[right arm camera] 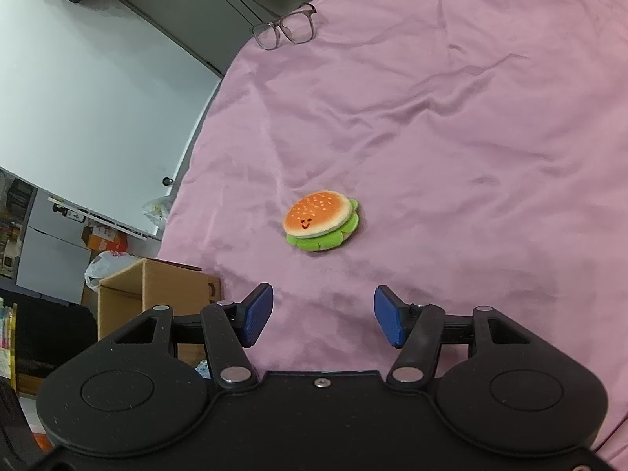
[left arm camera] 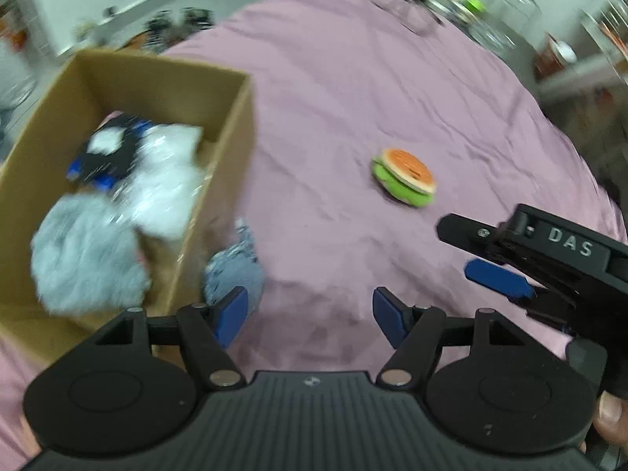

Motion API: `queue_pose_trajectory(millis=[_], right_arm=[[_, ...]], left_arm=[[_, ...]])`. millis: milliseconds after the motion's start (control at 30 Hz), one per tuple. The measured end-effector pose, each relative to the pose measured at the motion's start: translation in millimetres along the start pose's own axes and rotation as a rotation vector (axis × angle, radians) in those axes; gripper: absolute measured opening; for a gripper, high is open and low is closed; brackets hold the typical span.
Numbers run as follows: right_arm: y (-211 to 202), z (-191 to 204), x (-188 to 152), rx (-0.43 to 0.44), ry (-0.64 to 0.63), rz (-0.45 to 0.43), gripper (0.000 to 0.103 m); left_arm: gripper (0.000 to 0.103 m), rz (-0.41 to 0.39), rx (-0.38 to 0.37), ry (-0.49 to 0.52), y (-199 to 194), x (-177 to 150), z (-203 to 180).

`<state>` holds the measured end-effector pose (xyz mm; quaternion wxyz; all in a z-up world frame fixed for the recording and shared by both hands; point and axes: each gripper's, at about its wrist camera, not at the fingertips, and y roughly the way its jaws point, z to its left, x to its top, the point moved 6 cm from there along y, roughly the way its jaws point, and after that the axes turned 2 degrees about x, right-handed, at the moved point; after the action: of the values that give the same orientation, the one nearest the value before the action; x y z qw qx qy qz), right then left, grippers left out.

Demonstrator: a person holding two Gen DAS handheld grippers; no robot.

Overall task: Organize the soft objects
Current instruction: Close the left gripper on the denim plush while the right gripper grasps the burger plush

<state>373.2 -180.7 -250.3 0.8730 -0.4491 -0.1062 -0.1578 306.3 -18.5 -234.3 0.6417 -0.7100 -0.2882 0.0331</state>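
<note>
Both the left gripper and right gripper gape empty; the burger plush, mid-bed, may squash flat and slip, or the pads may snag the pink sheet

At the centre of the frame, a plush burger has an orange bun speckled with pale dots, a stitched smiling face and a green lettuce frill, lying on a plain pink bedsheet. At left, a brown cardboard box holds grey, white and blue-black fluffy toys. Blue fingers tip black frames.
</note>
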Motion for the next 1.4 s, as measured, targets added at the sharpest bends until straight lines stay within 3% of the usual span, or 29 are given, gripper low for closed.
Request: queue_pose_trajectory(millis=[433, 867, 1133, 1400], right_arm=[[9.1, -4.0, 8.1, -0.028, -0.045, 0.000, 0.057], [50.3, 9.4, 21.1, -0.087, -0.324, 0.078, 0.063], [68.5, 12.2, 40.4, -0.110, -0.431, 0.090, 0.068], [84.0, 22.2, 29.3, -0.106, -0.527, 0.132, 0.068]], left_arm=[[0.070, -0.116, 0.143, -0.270, 11.1, -25.0, 1.0], [0.071, -0.099, 0.199, -0.588, 41.3, -33.2, 23.9], [0.071, -0.100, 0.238, -0.682, 49.7, -28.6, 32.8], [0.071, -0.058, 0.254, -0.771, 53.3, -16.1, 43.2]])
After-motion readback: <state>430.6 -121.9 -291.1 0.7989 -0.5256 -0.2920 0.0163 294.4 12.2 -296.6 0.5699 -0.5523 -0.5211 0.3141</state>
